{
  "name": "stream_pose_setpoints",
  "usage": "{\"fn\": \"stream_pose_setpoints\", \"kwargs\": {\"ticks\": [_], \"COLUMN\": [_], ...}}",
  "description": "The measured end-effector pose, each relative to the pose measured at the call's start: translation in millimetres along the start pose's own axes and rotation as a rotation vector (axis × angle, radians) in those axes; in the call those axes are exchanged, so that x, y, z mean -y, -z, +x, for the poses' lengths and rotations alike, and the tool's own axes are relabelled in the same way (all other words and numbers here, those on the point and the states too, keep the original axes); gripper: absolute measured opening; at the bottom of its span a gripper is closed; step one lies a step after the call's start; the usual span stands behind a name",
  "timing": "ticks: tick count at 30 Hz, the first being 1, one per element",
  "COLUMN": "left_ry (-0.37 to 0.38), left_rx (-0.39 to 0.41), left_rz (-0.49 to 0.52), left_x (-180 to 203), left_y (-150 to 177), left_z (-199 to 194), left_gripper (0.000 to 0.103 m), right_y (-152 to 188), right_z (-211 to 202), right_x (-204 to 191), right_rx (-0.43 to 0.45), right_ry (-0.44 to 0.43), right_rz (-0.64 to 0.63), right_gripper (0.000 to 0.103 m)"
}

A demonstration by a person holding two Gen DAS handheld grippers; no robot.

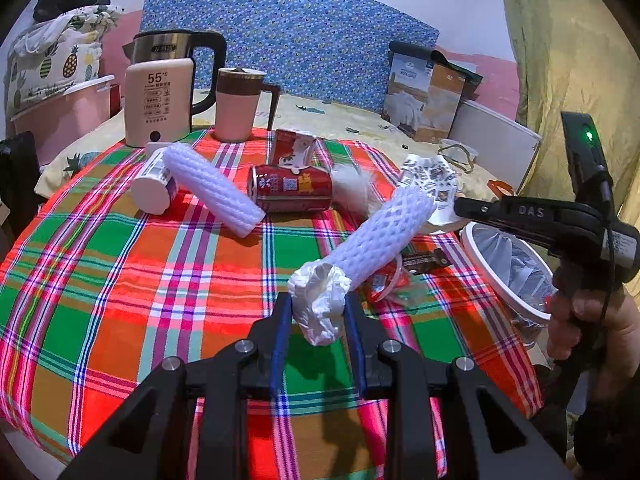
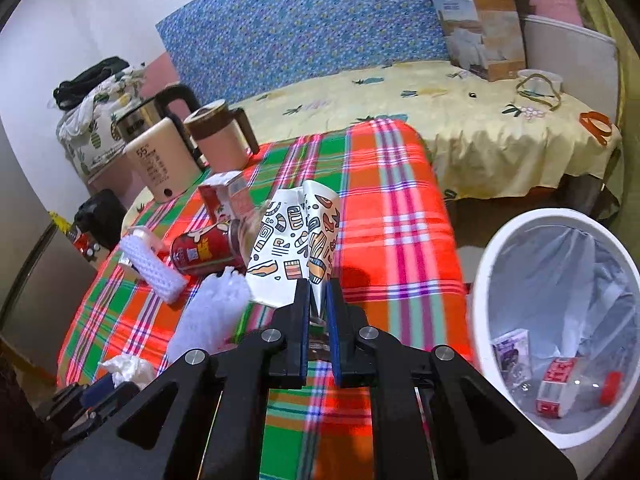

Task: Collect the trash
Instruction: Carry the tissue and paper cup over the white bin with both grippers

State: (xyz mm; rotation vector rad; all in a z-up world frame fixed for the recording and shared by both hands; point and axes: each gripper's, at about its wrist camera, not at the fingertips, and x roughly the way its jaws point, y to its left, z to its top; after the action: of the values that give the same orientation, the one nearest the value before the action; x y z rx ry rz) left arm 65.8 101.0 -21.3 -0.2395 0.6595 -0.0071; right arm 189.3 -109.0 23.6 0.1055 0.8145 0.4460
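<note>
Crumpled tissue [image 1: 320,304] pinched; flattened paper cup [image 2: 294,248] clamped.

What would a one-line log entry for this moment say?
left gripper: shut on crumpled white tissue | right gripper: shut on flattened patterned paper cup | white bin: nearby

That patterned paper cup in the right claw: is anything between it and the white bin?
Nothing visible. The right claw pinches the crushed patterned paper cup above the plaid tablecloth, and the white bin stands open just past the table's right edge, with only bare cloth between them.
</note>
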Motion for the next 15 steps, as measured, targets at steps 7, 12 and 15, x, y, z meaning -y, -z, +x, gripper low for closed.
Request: {"fn": "stream_pose_setpoints", "kwargs": {"ticks": [7,12,15], "left_ry": [0.013,0.033,0.047], "left_rx": [0.016,0.020,0.019], "left_rz": [0.028,0.056,0.071], "left_x": [16,33,44], "left_y": [-8,-13,-16], "left_z": [-4,-4,-2], "left_gripper": [0.028,0.028,0.028], "right_y": [10,15,16], "right_z": [-19,-32,-37], "right_x": [17,31,41], "right_rx": [0.021,0.038,0.047], "right_ry": [0.004,0.012,0.023], "right_rz": [0.023,0.051,0.070], "right_gripper": [0.010,0.010,0.010]}}
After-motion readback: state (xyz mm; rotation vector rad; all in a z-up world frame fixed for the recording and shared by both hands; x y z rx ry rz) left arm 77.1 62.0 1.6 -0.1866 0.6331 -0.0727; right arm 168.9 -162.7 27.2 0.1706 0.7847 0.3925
